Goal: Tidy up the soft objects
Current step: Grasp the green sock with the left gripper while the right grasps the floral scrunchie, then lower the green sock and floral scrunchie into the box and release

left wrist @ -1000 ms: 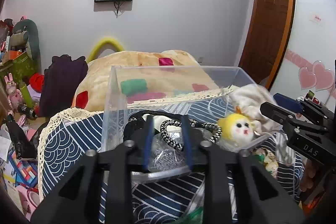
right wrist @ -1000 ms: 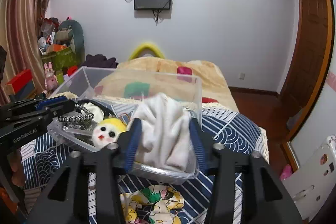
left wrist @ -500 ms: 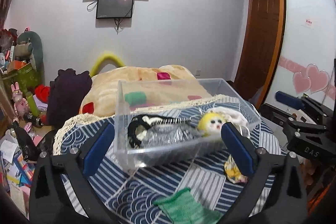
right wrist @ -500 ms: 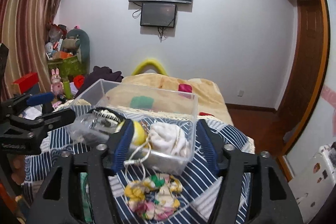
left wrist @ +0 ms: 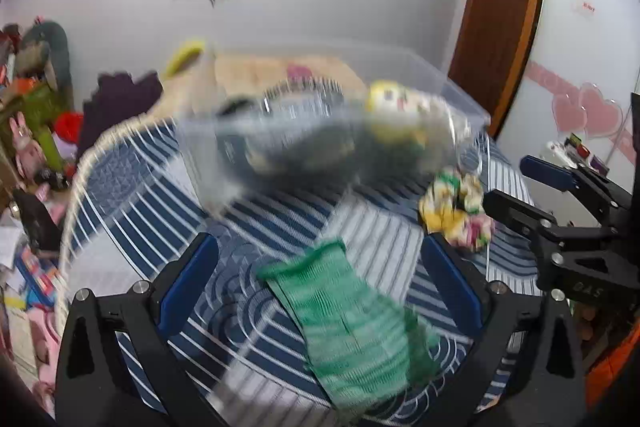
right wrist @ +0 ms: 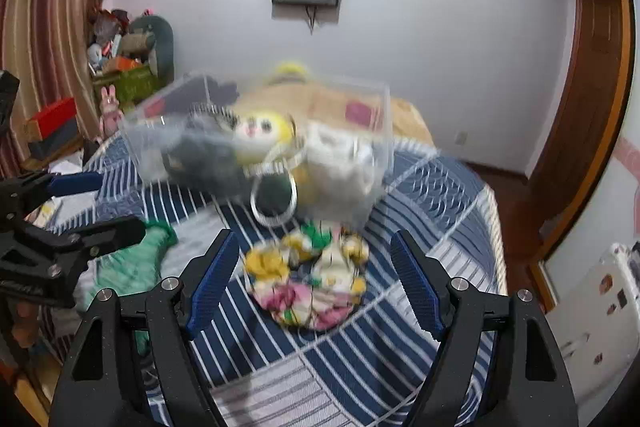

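Observation:
A clear plastic bin point(left wrist: 460, 99) point(right wrist: 384, 107) sits on the blue striped cloth and holds a yellow doll point(left wrist: 394, 107) point(right wrist: 260, 131), a white cloth point(right wrist: 340, 155) and dark items. A green knit cloth point(left wrist: 352, 319) point(right wrist: 136, 267) lies in front of my left gripper point(left wrist: 318, 283), which is open and empty above it. A flowered scrunchie point(right wrist: 308, 283) point(left wrist: 456, 207) lies between the fingers of my right gripper point(right wrist: 314, 283), which is open and empty. A white loop point(right wrist: 274, 199) hangs from the bin's front. Both views are blurred.
The cloth's lace edge point(left wrist: 80, 183) runs along the left. A bed with a tan blanket point(right wrist: 404, 115) lies behind the bin. Cluttered toys and boxes point(right wrist: 120, 67) stand at the left. A wooden door point(left wrist: 496, 15) is at the right.
Both grippers opened, let go of the items in the bin and drew back and down; the green cloth and the scrunchie now lie close in front of them.

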Demonstrator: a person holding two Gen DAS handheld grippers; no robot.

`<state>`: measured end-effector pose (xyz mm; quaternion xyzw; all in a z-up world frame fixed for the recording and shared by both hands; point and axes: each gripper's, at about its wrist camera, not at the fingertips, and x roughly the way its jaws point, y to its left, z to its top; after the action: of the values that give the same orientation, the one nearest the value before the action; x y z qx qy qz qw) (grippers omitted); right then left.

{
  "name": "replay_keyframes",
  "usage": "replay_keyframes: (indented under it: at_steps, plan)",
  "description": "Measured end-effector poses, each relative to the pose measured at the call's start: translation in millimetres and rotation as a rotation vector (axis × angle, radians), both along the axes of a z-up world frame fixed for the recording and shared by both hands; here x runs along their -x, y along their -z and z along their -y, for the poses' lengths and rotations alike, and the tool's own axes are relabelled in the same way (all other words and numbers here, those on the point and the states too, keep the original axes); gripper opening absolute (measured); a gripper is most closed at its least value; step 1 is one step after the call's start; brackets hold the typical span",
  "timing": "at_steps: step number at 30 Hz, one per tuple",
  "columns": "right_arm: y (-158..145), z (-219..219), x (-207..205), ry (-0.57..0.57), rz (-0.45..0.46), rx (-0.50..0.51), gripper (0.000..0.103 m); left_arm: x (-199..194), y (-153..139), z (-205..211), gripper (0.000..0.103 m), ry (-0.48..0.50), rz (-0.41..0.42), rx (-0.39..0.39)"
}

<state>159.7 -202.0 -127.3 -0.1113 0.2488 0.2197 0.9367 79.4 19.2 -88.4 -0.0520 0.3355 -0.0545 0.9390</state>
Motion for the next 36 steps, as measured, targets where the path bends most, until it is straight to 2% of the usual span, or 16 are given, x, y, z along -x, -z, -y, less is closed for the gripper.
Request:
replay_keyframes:
  at_steps: [8,11,13,15,16,17,18,19,21,24,26,36]
  plan:
    - [29,6,-18,0.002,-0.143,-0.031,0.076,-6,28,7,0.103,0.02,-0.087,0.022]
    - [37,7,-21,-0.01,-0.185,-0.036,0.075,-4,34,7,0.103,0.019,-0.087,0.03]
    - [39,4,-21,-0.021,-0.199,-0.026,0.069,-1,33,9,0.095,0.027,-0.074,0.027]
    - [41,1,-21,-0.029,-0.206,-0.017,0.052,3,35,12,0.081,0.039,-0.067,0.011]
    - [42,0,-19,-0.029,-0.207,-0.012,0.048,4,35,14,0.08,0.041,-0.062,0.003]
    - [43,0,-17,-0.029,-0.2,-0.008,0.036,5,35,15,0.075,0.042,-0.059,0.002]
    - [43,0,-15,-0.041,-0.193,-0.008,0.026,6,34,15,0.064,0.049,-0.055,0.006]
    - [42,1,-14,-0.053,-0.192,-0.008,0.022,6,34,15,0.059,0.054,-0.054,0.014]
    - [42,0,-12,-0.073,-0.188,-0.002,0.014,6,32,14,0.038,0.058,-0.052,0.022]
    - [40,-5,-7,-0.092,-0.166,0.004,0.013,7,30,11,0.024,0.063,-0.044,0.036]
    - [34,-6,-2,-0.11,-0.141,-0.01,0.013,9,27,8,0.021,0.062,-0.031,0.034]
    - [1,1,26,-0.151,-0.026,-0.072,0.013,22,-9,5,0.021,0.028,0.092,-0.006]
